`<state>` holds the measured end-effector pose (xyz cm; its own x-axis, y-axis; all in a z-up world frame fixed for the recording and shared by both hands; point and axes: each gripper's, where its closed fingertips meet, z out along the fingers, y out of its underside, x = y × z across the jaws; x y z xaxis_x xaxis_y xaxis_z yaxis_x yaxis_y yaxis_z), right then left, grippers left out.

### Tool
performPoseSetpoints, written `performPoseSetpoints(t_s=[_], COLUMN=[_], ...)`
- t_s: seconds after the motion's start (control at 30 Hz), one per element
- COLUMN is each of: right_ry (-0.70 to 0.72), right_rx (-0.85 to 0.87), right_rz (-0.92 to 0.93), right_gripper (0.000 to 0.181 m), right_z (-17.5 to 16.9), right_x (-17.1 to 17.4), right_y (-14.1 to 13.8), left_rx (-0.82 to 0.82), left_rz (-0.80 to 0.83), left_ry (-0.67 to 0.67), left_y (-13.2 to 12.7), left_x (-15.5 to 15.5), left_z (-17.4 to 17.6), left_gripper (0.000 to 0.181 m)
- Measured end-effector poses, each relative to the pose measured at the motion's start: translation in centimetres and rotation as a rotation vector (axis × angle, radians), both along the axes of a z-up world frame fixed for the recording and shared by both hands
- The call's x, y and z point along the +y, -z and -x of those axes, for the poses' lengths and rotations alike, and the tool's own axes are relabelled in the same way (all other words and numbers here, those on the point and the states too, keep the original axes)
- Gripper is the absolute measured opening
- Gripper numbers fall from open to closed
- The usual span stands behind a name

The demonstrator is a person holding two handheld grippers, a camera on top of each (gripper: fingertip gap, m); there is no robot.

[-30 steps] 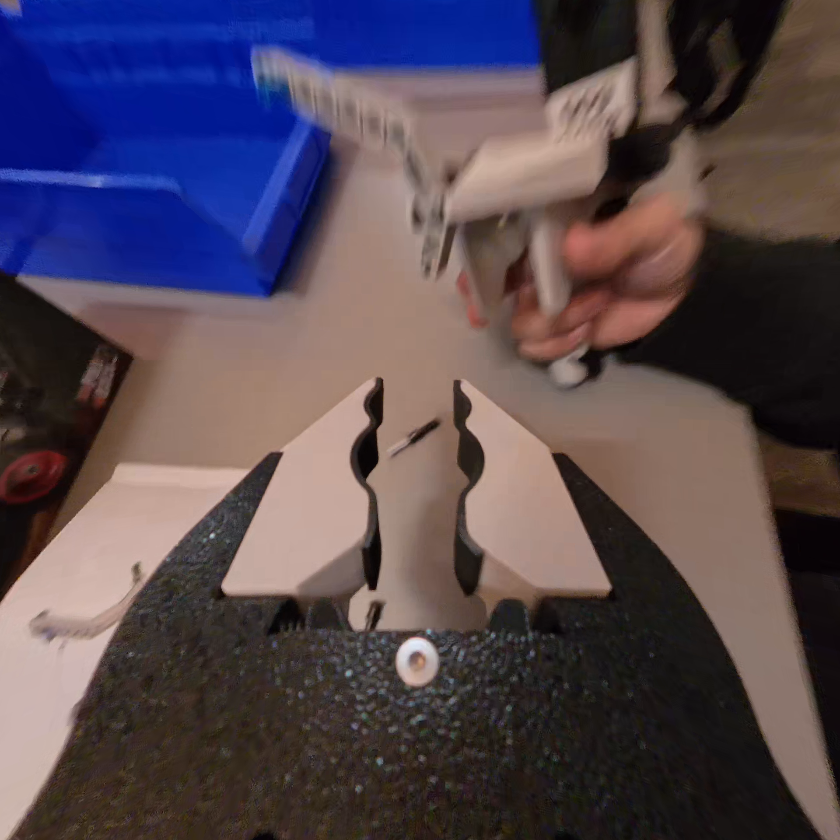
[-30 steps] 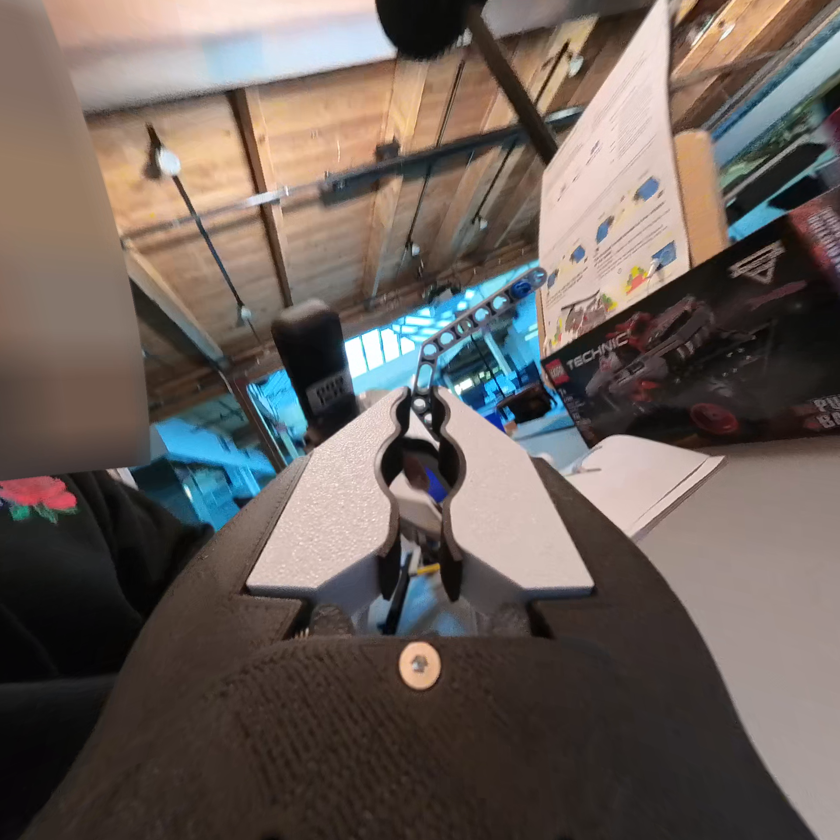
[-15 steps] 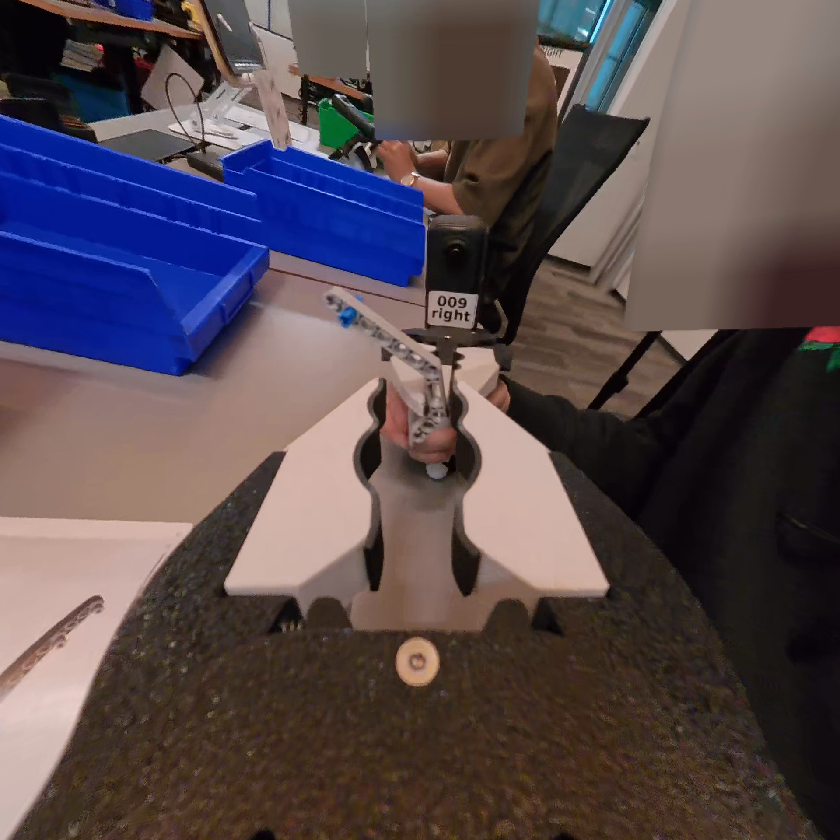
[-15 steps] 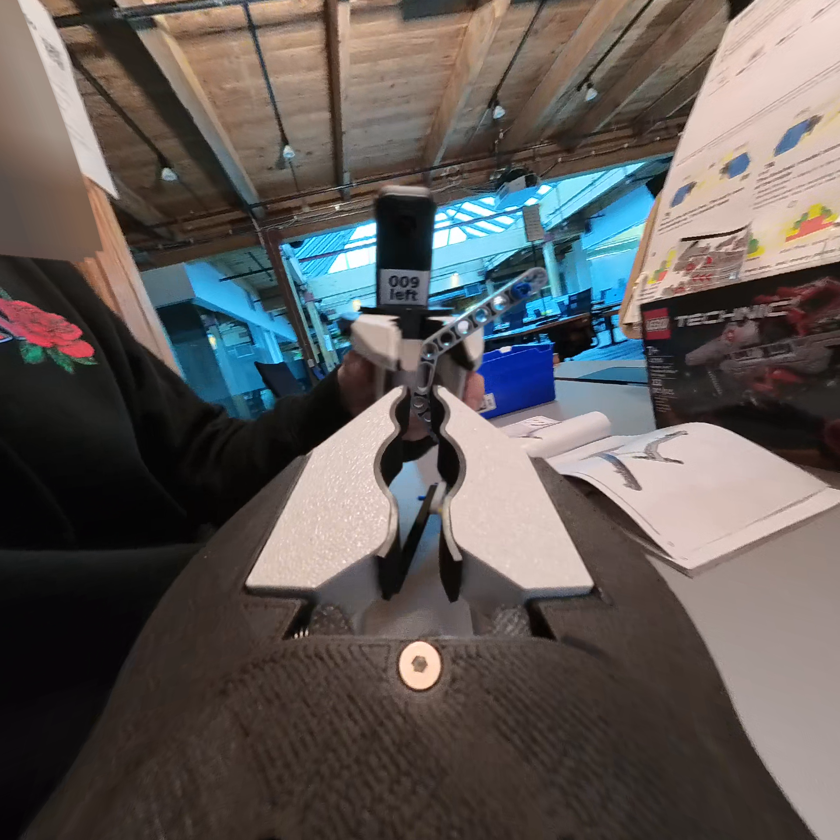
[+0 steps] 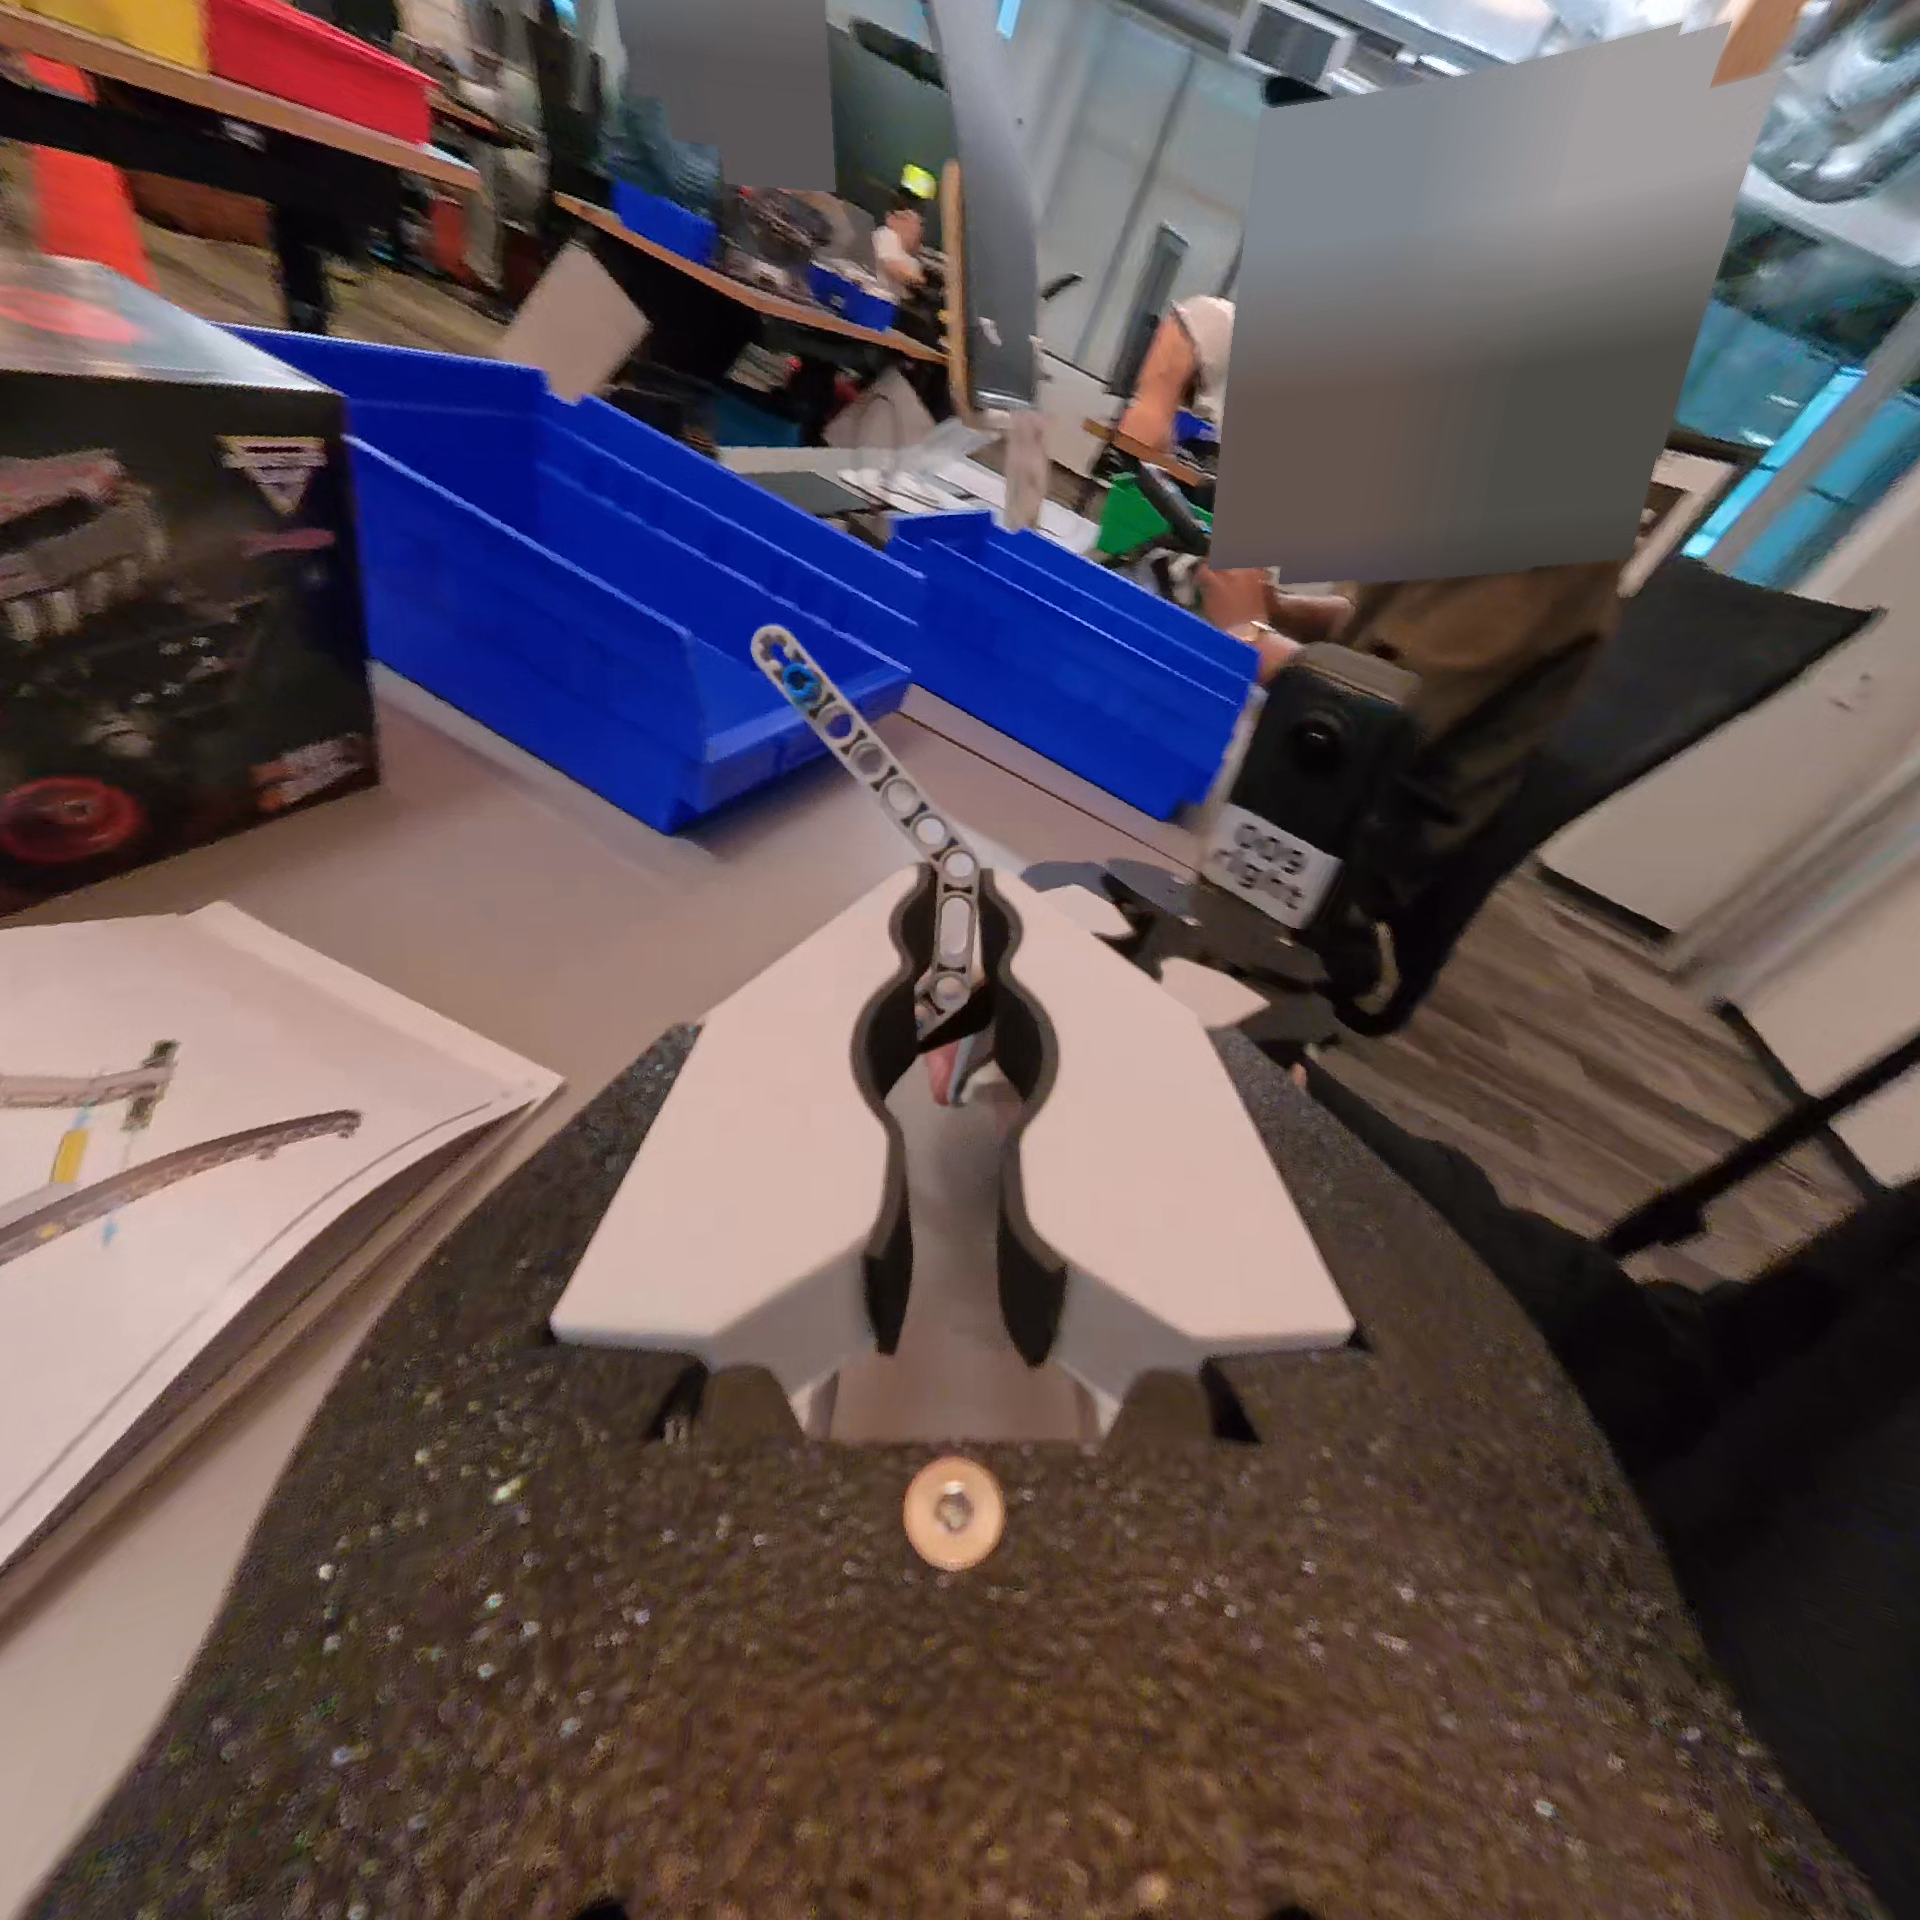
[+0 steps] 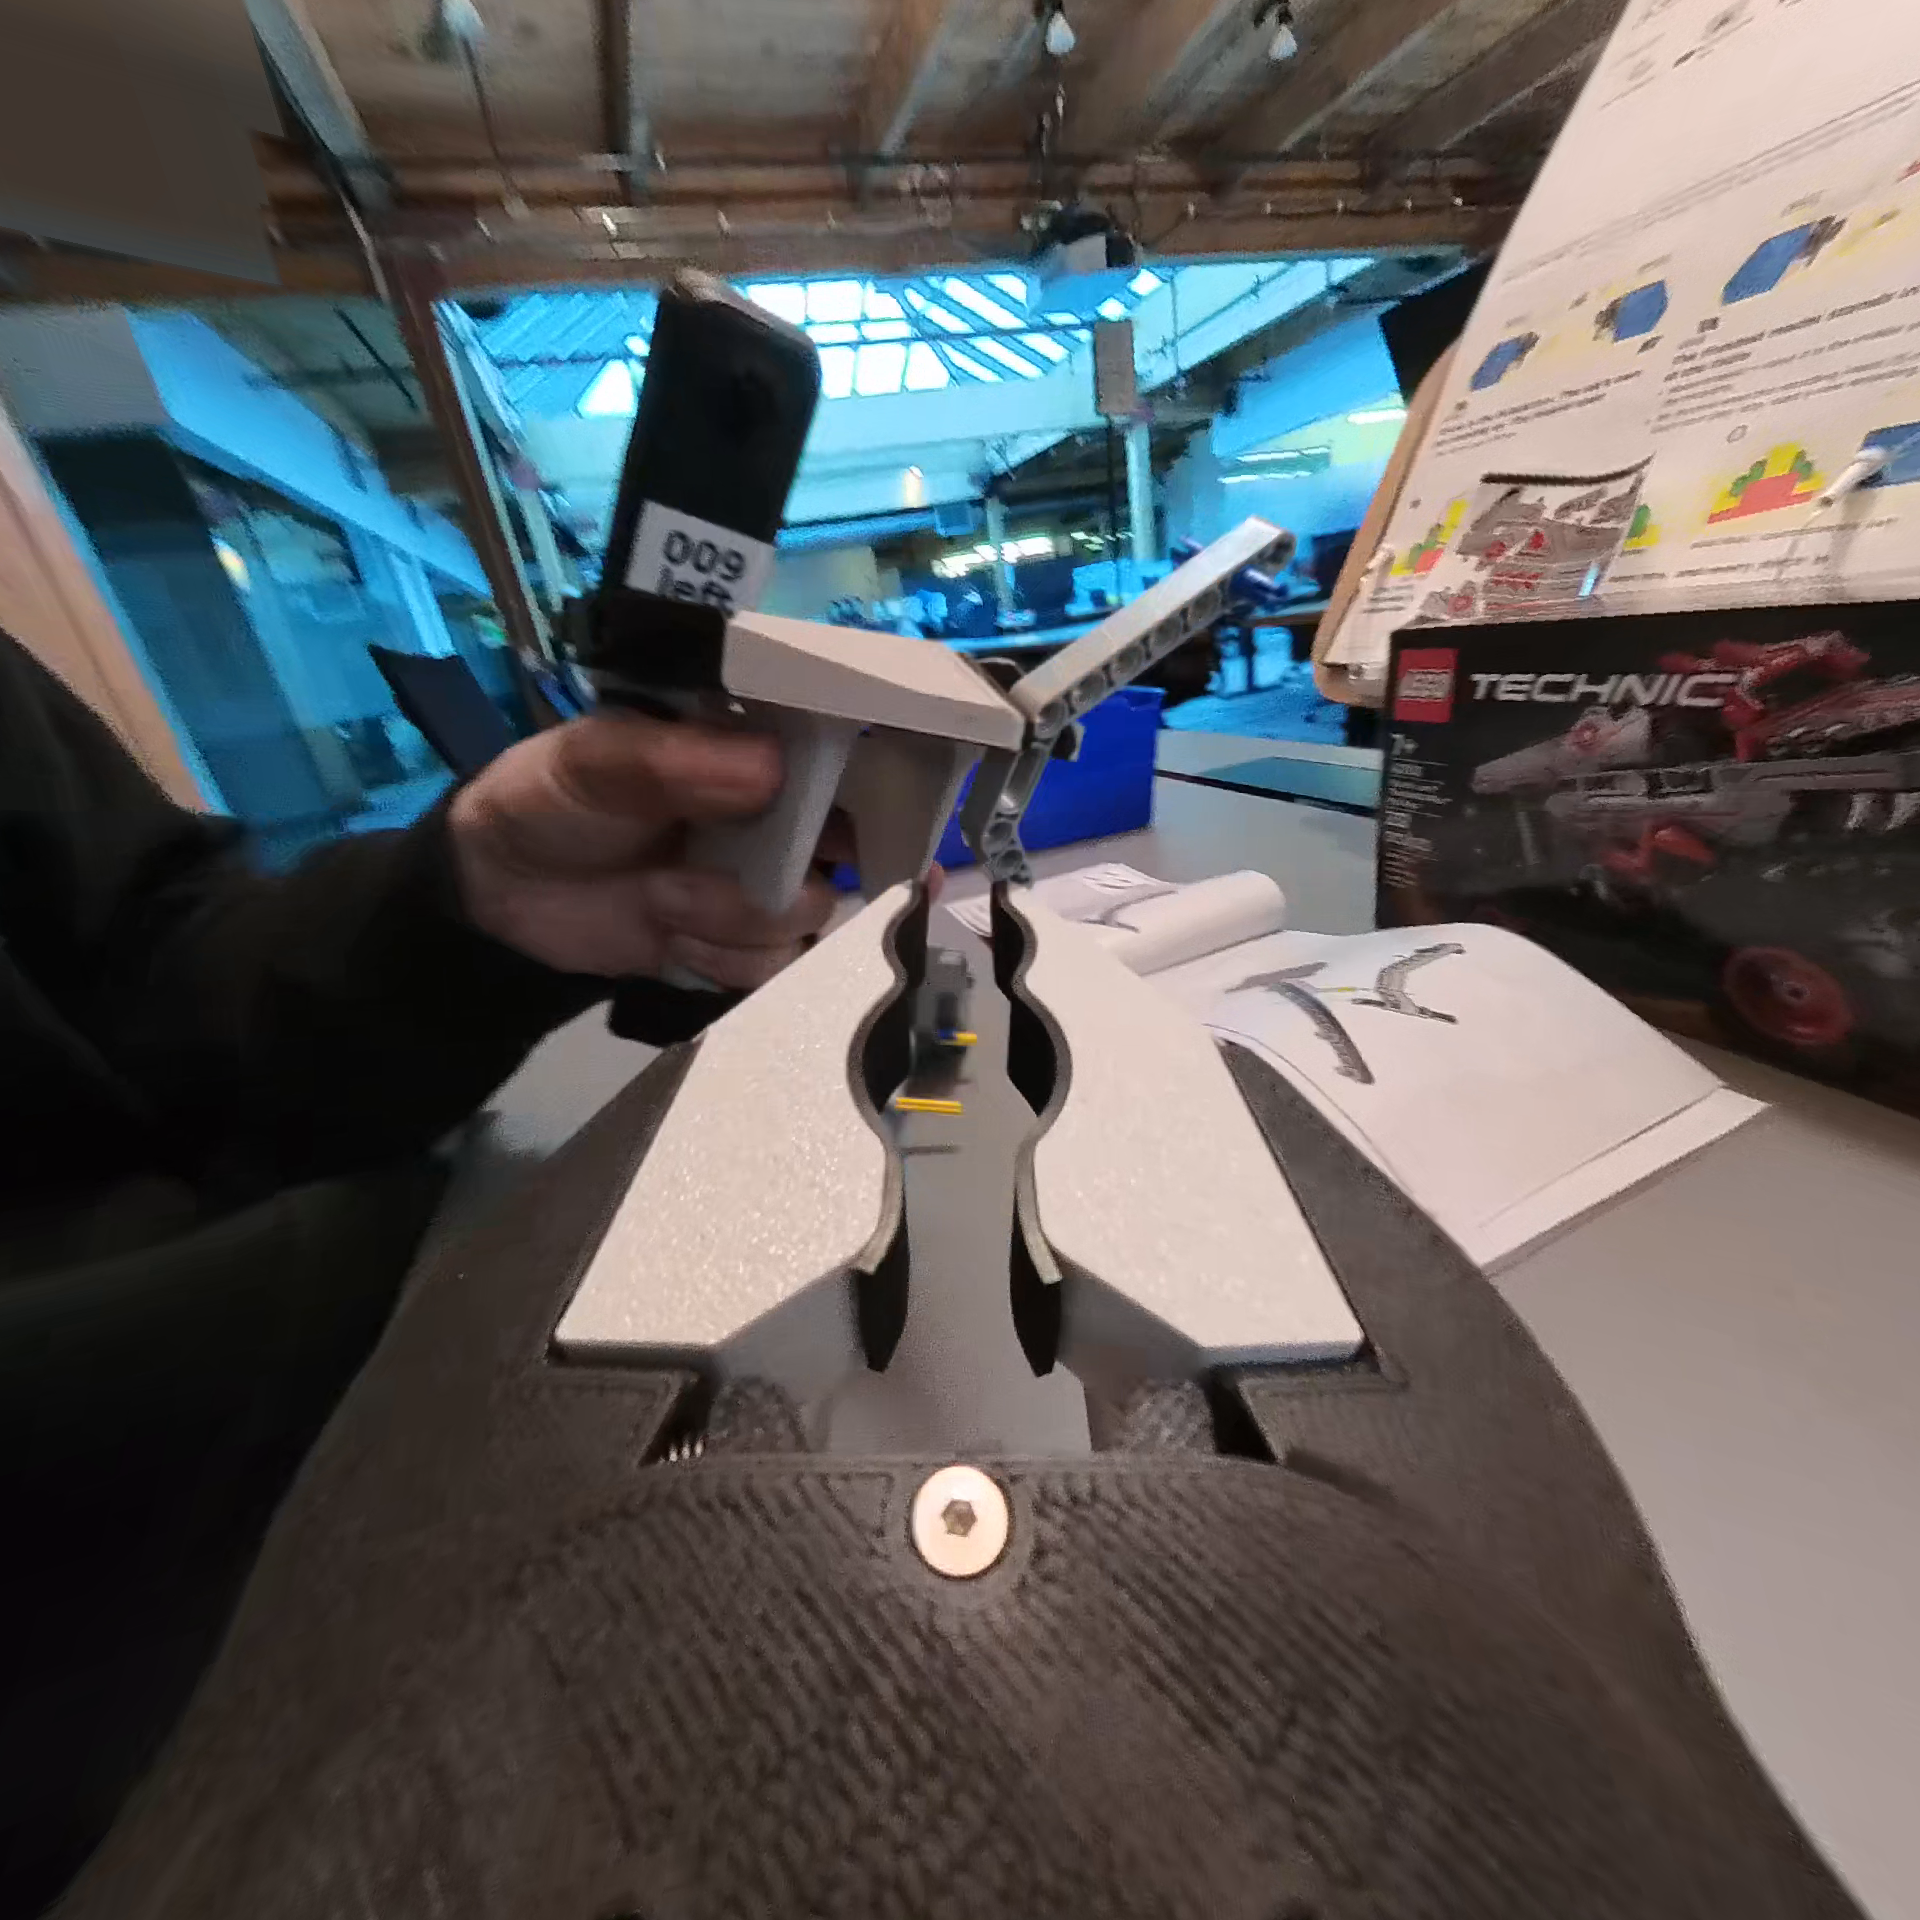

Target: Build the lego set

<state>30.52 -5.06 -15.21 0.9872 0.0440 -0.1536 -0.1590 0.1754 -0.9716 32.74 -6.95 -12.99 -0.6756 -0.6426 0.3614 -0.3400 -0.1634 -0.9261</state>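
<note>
One bent grey beam (image 5: 940, 883) is gripped above the worktop (image 5: 499, 894) by the left gripper (image 5: 951, 920); the right gripper (image 6: 956, 904) is parted, empty. The beam should be held steady while its blue pin (image 5: 798, 681) is approached squarely.

Your left gripper (image 5: 951, 914) hides the lower end of the grey beam (image 5: 883, 790) between its tips, so you cannot see how far the beam runs down. A small blue pin (image 5: 798, 681) near the beam's far end is too small to make out. The booklet (image 5: 208, 1122) and the box (image 5: 156, 623) are cut off by the left edge. In the right wrist view, small grey and yellow parts (image 6: 940, 1029) lying between your right gripper's (image 6: 956, 904) fingers are blurred. The box (image 6: 1662, 831) there runs off the right edge.
</note>
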Motion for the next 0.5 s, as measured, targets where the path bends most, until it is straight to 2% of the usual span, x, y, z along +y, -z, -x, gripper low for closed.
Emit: performPoseSetpoints(t_s=[0.1,0.3,0.4,0.5], right_ry=[0.086,0.179,0.173,0.086], right_rx=[-0.055,-0.082,-0.080,-0.030], right_rz=[0.050,0.087,0.116,0.094], right_gripper=[0.007,0.000,0.000,0.000], right_z=[-0.6,-1.5,-1.5,-0.7], right_x=[1.0,1.5,1.6,1.5], right_y=[0.5,0.6,0.9,0.6], left_rx=[-0.027,-0.036,-0.048,-0.058], left_rz=[-0.047,-0.046,-0.073,-0.088], left_ry=[-0.098,-0.166,-0.182,-0.164], left_y=[0.5,0.5,0.9,1.0], left_x=[0.8,1.4,1.3,1.1], left_z=[-0.6,-1.1,-1.1,-1.0], left_gripper=[0.005,0.005,0.005,0.005])
